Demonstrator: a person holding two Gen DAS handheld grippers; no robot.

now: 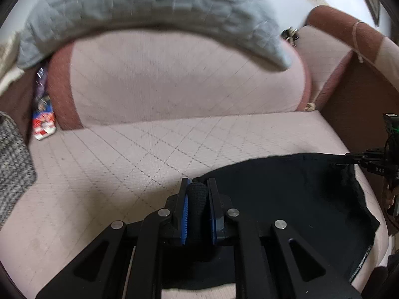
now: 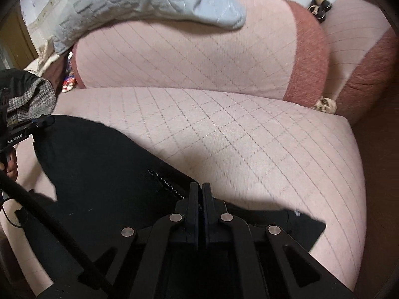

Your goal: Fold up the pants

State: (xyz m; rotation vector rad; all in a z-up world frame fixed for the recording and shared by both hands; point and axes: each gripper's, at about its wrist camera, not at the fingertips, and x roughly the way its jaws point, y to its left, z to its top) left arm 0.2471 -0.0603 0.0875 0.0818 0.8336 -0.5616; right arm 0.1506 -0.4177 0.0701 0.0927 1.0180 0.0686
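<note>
A: Where are the pants [image 1: 286, 199] now?

B: They are black and lie on the pink quilted sofa seat [image 1: 112, 174], near its front edge. One edge is lifted and stretched between the two tools.

A: What does each tool do?

B: The left hand-held gripper [image 1: 198, 199] is pinching a thick rolled bunch of the black cloth between its blue pads [image 1: 185, 209]. The right hand-held gripper [image 2: 200, 199] has its jaws pressed together on a thin edge of the same cloth, so almost no gap shows.

A: How does the cloth lie from them?

B: The held edge runs from one tool to the other, across the seat. The rest of the pants hangs and spreads below and behind both grips, toward the person. Neither hand is nearer, I think; each holds one end of the same edge.

A: And the pose?

B: Both point down and forward, toward the seat and the back cushion [image 2: 187, 49]. A grey blanket [image 2: 149, 0] lies on top of that cushion, well apart from the pants.

A: So the coming move?

B: I judge both hands must travel together, keeping the edge tight, to lay it flat or over the other part.
</note>
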